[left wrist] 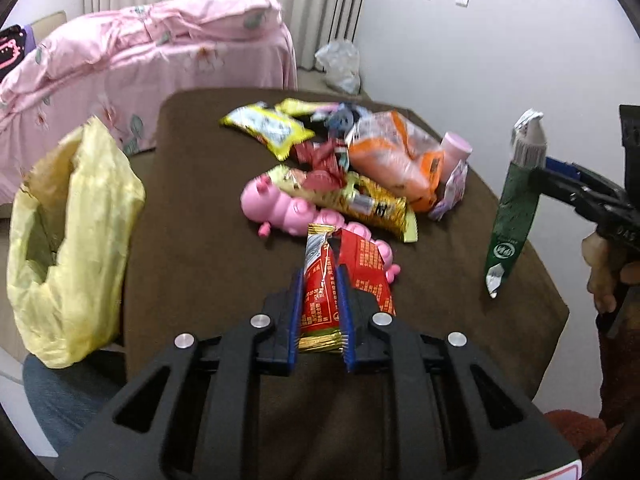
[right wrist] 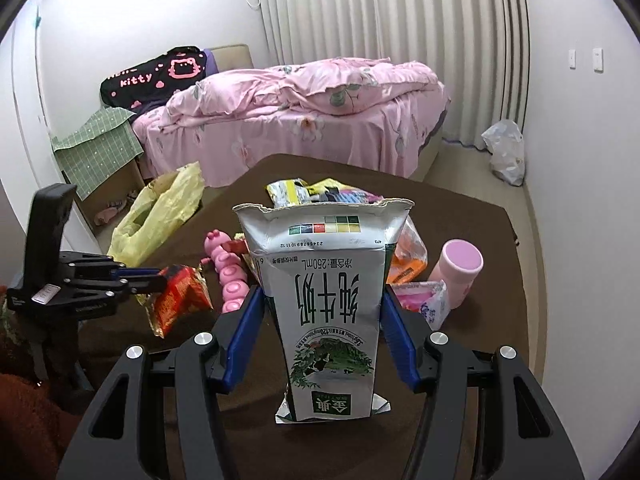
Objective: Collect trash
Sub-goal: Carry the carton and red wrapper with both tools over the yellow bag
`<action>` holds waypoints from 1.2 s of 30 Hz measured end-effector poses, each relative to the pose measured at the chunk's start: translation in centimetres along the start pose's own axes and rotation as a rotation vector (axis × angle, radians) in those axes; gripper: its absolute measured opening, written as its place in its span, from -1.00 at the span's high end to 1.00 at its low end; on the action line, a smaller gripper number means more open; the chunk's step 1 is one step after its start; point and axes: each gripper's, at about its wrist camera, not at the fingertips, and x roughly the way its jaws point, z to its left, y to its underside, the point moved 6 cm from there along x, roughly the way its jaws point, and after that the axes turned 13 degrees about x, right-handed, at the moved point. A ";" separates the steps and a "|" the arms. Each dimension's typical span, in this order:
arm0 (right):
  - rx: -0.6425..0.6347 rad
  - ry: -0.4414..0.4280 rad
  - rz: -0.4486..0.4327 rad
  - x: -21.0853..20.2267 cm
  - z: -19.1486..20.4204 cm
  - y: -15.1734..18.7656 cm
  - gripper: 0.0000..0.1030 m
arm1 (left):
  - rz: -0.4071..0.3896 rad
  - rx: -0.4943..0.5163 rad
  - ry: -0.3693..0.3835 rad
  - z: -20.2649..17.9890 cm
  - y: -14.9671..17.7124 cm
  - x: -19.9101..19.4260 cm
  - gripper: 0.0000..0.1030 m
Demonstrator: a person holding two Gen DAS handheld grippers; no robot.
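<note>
Above the brown-clothed table (left wrist: 208,208), left gripper (left wrist: 320,280) pinching red foil snack wrapper (left wrist: 320,284), right gripper (right wrist: 324,304) clamping flattened green-and-white milk carton (right wrist: 328,304), yellow plastic bag (left wrist: 72,240) at table's left edge.

Left black two-finger gripper with blue pads (left wrist: 320,300): jaws drawn close, pads pressed on both sides of a red and gold foil snack wrapper (left wrist: 320,296); seen from the right wrist view reaching in level from the left (right wrist: 154,278). Right black two-finger gripper with blue pads (right wrist: 326,320): jaws wider, clamped on the flattened sides of an upside-down green and white milk carton (right wrist: 328,312), held off the surface. Bare hand (left wrist: 604,264) wrapped around the right gripper's handle.
</note>
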 end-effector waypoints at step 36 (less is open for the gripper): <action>-0.229 -0.597 -0.065 19.2 32.2 -13.6 -0.07 | -0.142 -0.580 -0.460 28.8 7.5 -4.8 0.70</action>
